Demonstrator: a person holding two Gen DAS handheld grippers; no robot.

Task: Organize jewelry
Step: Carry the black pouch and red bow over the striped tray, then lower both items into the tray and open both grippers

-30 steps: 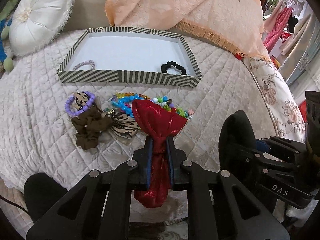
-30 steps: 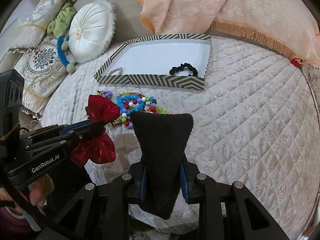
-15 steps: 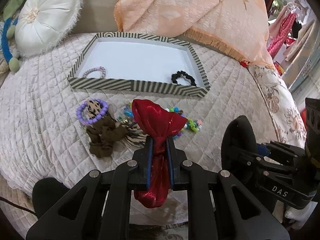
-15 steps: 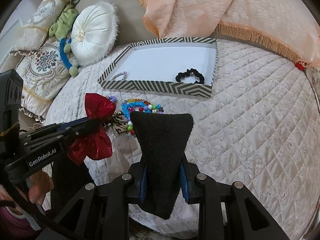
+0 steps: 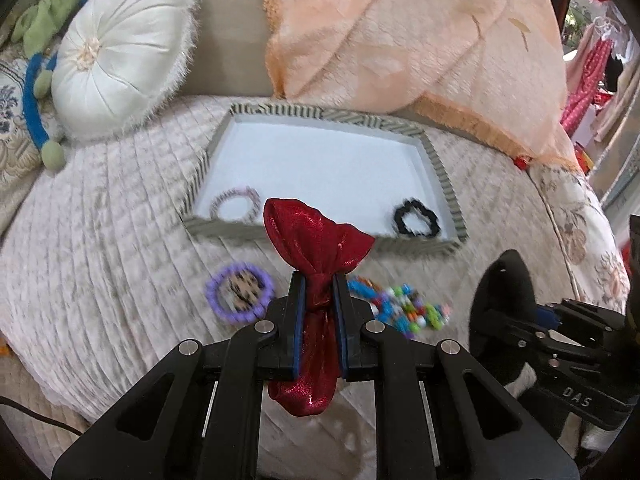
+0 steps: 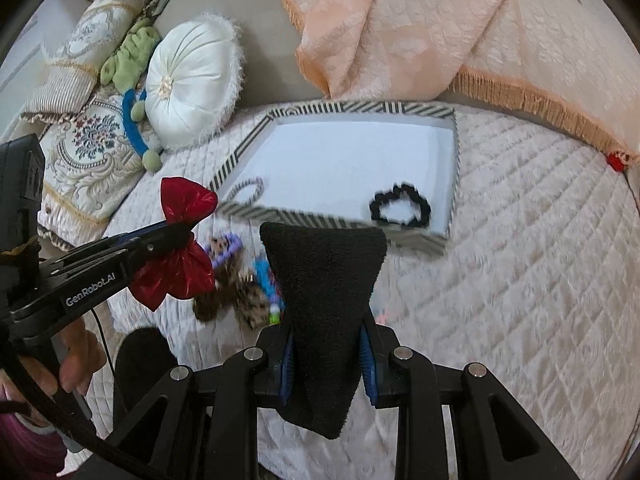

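My left gripper (image 5: 318, 284) is shut on a shiny red bow (image 5: 316, 240), held above the quilt just in front of the striped tray (image 5: 324, 114); it also shows in the right wrist view (image 6: 176, 240). My right gripper (image 6: 326, 340) is shut on a black fuzzy cloth piece (image 6: 324, 296). The tray (image 6: 360, 108) holds a pink bead bracelet (image 5: 236, 204) and a black scrunchie (image 5: 416, 220). A purple bead bracelet (image 5: 240, 292), coloured beads (image 5: 404, 308) and brown hair bows (image 6: 228, 300) lie on the quilt in front of the tray.
A white round cushion (image 5: 120, 52) and embroidered pillows (image 6: 88, 144) lie at the back left. A peach fringed blanket (image 5: 420, 40) is draped behind the tray. The quilted bed cover (image 6: 540, 260) stretches to the right.
Both grippers have moved forward and up toward the tray with their items held. The tray and its contents now appear nearer and lower in view.
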